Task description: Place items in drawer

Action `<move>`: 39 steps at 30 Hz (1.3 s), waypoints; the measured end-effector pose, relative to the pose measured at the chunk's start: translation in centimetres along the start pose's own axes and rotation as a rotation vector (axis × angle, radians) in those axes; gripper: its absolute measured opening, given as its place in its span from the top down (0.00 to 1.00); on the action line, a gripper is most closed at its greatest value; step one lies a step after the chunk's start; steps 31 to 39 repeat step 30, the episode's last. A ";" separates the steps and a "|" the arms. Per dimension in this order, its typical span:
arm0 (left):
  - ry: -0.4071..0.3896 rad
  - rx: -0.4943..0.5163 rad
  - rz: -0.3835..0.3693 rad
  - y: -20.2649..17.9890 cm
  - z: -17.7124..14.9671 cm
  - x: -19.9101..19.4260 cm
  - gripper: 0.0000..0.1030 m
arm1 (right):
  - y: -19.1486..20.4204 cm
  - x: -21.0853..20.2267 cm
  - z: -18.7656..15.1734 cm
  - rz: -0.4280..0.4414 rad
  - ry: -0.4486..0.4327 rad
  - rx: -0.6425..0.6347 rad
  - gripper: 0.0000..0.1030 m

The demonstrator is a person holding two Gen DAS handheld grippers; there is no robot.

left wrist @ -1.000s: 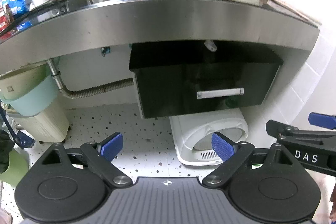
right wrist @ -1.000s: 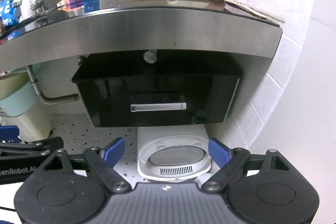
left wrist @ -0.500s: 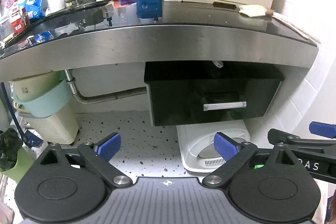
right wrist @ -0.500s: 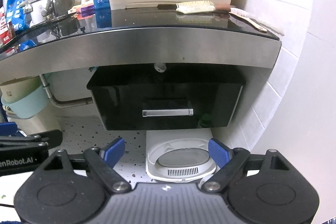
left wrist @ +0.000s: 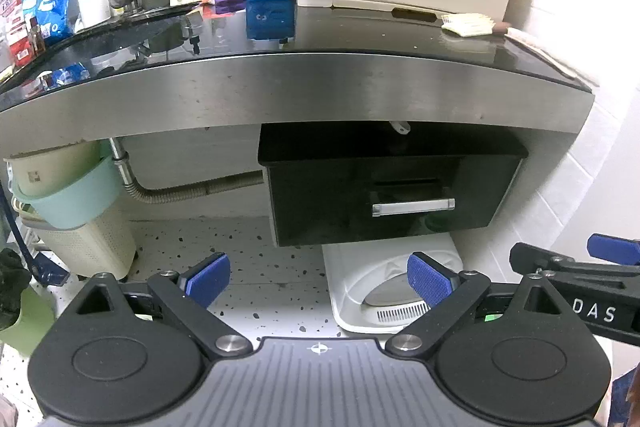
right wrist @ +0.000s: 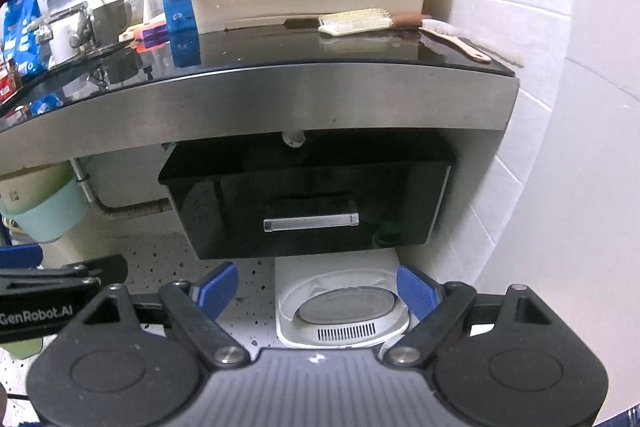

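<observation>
Glossy black drawer [left wrist: 384,199] with silver bar handle [right wrist: 311,222]: closed, under steel-edged black countertop [left wrist: 296,95] | left gripper [left wrist: 318,277]: blue pads spread, empty | right gripper [right wrist: 318,293]: spread, empty | both short of drawer.

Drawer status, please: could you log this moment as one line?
drawer: closed | handle: untouched | left gripper: open, empty | right gripper: open, empty
</observation>
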State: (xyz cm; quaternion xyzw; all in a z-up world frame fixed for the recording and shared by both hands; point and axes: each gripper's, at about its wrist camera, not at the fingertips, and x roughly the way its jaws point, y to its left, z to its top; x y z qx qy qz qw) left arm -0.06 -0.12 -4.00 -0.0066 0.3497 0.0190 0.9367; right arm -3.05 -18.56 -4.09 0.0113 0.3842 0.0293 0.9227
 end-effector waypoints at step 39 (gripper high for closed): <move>0.032 0.054 -0.006 -0.8 0.3 0.5 0.06 | -1.3 0.0 0.1 0.014 -0.030 0.054 0.16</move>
